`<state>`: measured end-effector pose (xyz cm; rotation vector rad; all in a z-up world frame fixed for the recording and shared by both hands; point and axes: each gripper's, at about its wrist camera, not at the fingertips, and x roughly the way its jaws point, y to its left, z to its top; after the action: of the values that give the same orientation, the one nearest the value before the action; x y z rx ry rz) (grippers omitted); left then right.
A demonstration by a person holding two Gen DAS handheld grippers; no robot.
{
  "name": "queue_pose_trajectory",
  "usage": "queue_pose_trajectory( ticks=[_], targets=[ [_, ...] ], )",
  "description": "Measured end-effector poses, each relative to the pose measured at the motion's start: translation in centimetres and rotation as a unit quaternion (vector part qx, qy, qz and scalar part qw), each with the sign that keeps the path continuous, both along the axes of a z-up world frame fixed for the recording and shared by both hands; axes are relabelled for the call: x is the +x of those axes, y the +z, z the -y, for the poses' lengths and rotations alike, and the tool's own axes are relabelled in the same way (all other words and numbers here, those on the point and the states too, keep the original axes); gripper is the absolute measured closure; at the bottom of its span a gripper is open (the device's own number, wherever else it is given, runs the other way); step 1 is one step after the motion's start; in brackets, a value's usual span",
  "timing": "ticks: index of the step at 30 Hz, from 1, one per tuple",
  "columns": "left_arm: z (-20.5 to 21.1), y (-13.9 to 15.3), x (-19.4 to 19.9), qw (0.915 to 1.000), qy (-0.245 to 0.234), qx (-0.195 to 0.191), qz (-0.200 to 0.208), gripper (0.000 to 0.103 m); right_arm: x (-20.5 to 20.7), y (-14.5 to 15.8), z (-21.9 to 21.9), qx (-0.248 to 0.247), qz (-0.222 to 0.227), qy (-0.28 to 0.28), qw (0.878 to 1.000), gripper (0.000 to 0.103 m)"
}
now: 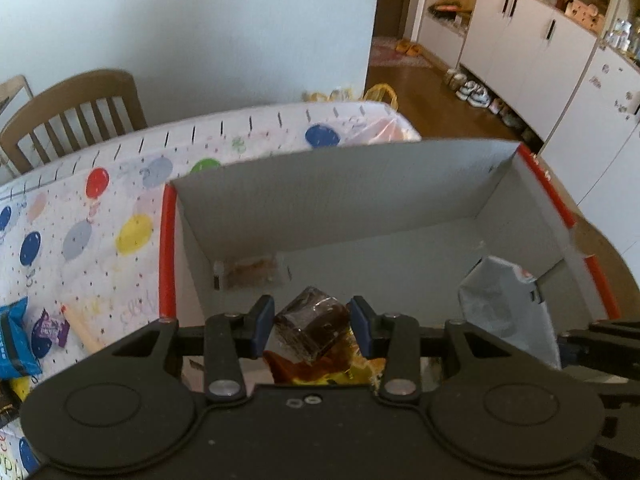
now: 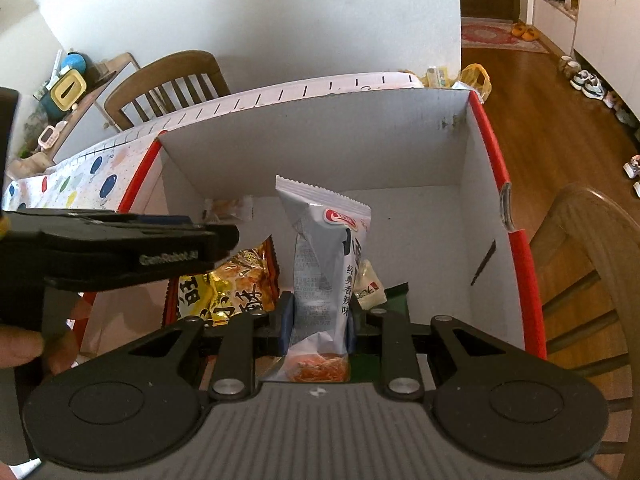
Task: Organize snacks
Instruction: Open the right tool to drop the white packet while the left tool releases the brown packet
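A white cardboard box with red edges stands on the balloon-print tablecloth; it also shows in the right wrist view. My left gripper hangs over the box's near side with its jaws around a dark brown clear-wrapped snack; whether the pads touch it I cannot tell. My right gripper is shut on an upright silver snack packet, held over the box; the packet also shows in the left wrist view. A yellow-and-red snack bag and a small clear packet lie in the box.
Blue and purple snack packets lie on the tablecloth left of the box. Wooden chairs stand behind the table and at the right. The left gripper's body crosses the right wrist view.
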<state>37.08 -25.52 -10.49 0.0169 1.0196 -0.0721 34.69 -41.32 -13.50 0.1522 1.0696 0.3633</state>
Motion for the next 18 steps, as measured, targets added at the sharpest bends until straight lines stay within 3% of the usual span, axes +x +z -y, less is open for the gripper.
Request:
queue_pose_trajectory(
  ticks=[16,18],
  targets=[
    [-0.15,-0.63,0.45,0.9999,0.008,0.004,-0.014,0.061,0.68,-0.12,0.64,0.015,-0.009,-0.003,1.0,0.072],
    [-0.2,-0.39,0.34,0.9999,0.009,-0.001,-0.012,0.058,0.62,0.07,0.7,0.011,-0.004,-0.002,1.0,0.061]
  ],
)
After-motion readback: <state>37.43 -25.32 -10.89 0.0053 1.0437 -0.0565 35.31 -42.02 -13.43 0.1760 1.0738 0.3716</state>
